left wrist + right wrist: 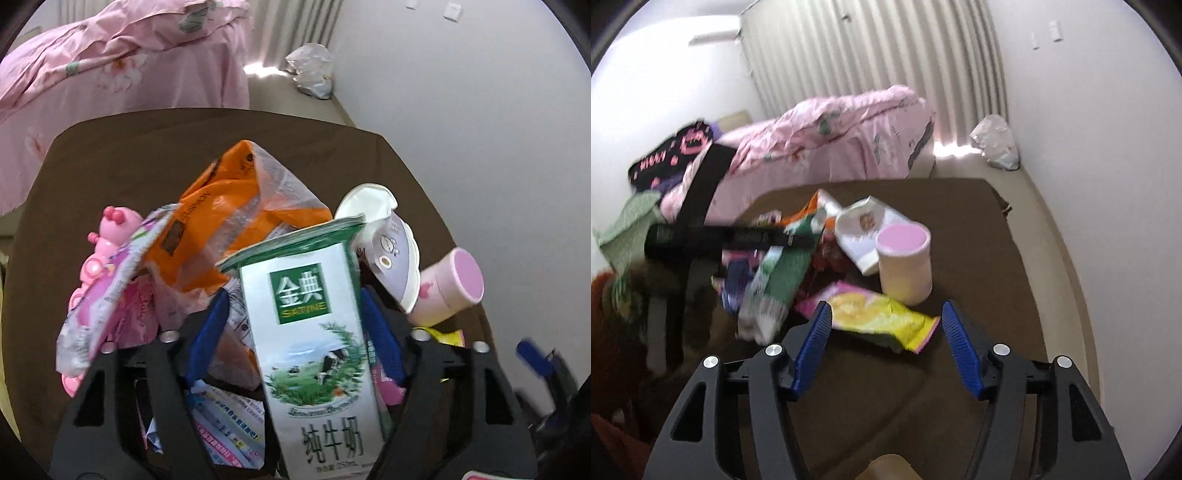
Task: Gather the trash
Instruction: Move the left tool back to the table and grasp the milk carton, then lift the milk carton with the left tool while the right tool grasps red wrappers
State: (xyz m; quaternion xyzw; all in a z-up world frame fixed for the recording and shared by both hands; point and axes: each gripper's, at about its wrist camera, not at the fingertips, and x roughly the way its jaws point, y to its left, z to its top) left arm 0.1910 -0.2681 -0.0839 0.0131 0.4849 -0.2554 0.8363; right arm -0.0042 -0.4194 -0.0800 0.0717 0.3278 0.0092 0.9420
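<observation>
Left wrist view: the left hand-held gripper (293,332) is closed on one green-and-white milk carton (314,332), held upright between its blue pads above the brown-covered worktop (147,155), with one orange plastic bag (229,221) and one pink plastic toy (103,266) behind. Right wrist view: the right hand-held gripper (886,347) stands open and empty over one yellow-and-pink snack wrapper (879,317), just beside one white cylindrical cup with a pink top (905,266).
</observation>
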